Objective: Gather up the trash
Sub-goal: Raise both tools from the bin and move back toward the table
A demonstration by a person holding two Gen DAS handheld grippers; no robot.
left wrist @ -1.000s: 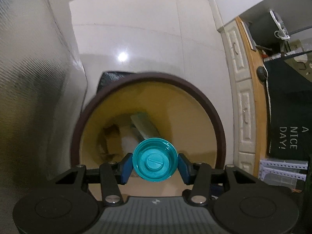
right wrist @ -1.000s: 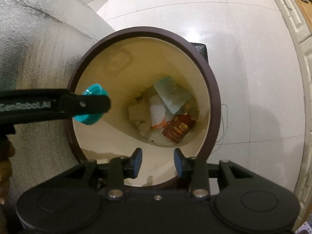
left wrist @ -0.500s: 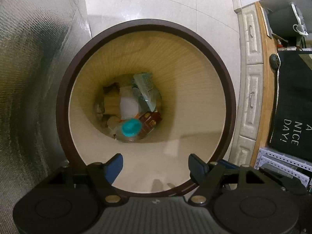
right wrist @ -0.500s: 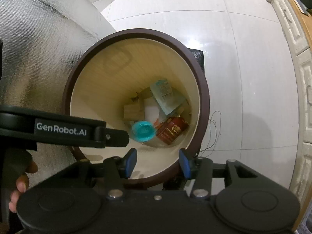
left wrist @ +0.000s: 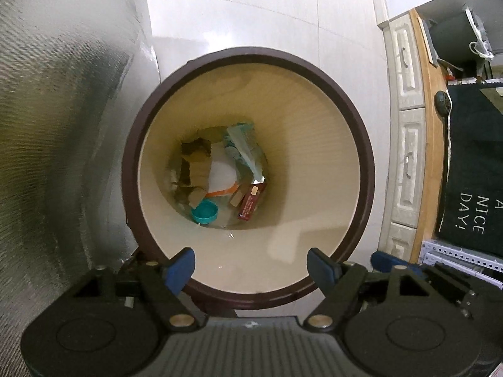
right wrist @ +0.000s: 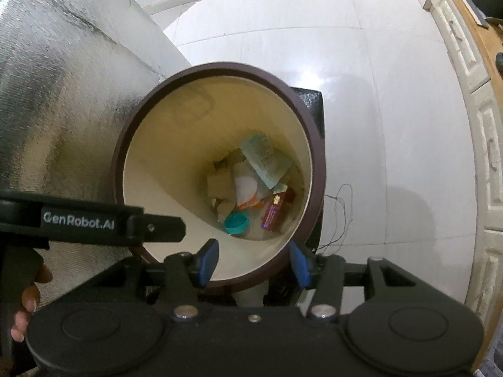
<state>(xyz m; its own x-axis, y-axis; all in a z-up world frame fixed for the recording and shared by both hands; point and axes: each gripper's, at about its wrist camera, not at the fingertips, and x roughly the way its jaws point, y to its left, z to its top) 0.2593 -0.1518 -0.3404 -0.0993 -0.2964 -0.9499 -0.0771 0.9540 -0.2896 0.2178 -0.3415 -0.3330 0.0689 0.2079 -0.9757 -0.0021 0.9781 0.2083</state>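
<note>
L gripper hangs over the bin, pointing steeply down; jaws spread wide & opening, nothing between them, nothing touched. R gripper also over the bin's near rim, jaws about half apart & opening, empty, no contact w/ anything. In the R wrist view the L gripper's black arm w/ white lettering crosses the left edge just above the rim, a hand on its grip below. Bin: round, dark brown rim, pale cream inner wall, stands on the white tile floor right beside a silvery foil-textured wall. Trash lies at the bottom: teal cap at the near side, open side up, not touching either gripper; just beside it a dark red box; torn cardboard to the left; white paper w/ an orange strip in the middle; a pale green wrapper at the far side, leaning on the wall. Same pile shows in the R wrist view, cap low left of the red box. At right, cream drawers under a wooden surface.
</note>
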